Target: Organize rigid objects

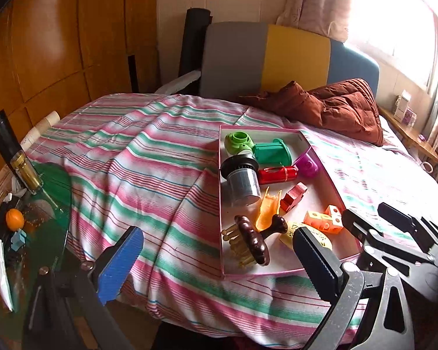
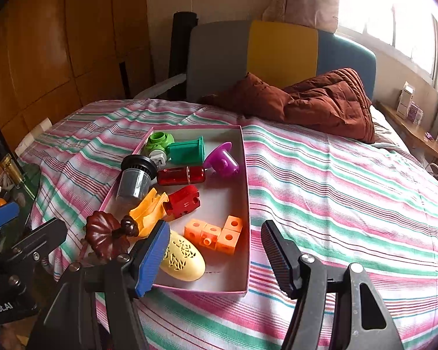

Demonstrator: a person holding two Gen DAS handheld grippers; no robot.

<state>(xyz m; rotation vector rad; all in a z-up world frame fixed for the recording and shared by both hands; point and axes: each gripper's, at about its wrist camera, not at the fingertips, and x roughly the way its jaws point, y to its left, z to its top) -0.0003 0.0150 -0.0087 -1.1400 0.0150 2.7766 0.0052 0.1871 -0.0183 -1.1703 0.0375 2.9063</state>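
A shallow pink-rimmed box point(image 2: 224, 204) lies on the striped bedspread and holds several toys. Among them are a grey cup with a black lid point(image 2: 133, 180), a red cylinder point(image 2: 181, 175), orange cubes point(image 2: 216, 233), a cream perforated oval point(image 2: 184, 256) and a brown wooden massager point(image 2: 108, 236) at its near left corner. My right gripper point(image 2: 216, 258) is open just above the box's near edge, its blue pad beside the oval, nothing gripped. My left gripper point(image 1: 219, 265) is open too, hanging before the box's point(image 1: 318, 192) near left corner by the massager point(image 1: 254, 239).
A brown quilted cover point(image 2: 321, 99) lies at the head of the bed, before a grey, yellow and blue headboard point(image 2: 280, 49). Left of the bed stands a glass side table point(image 1: 52, 204) with a bottle point(image 1: 26, 172) and an orange point(image 1: 14, 218). A wooden wardrobe point(image 1: 58, 43) fills the left.
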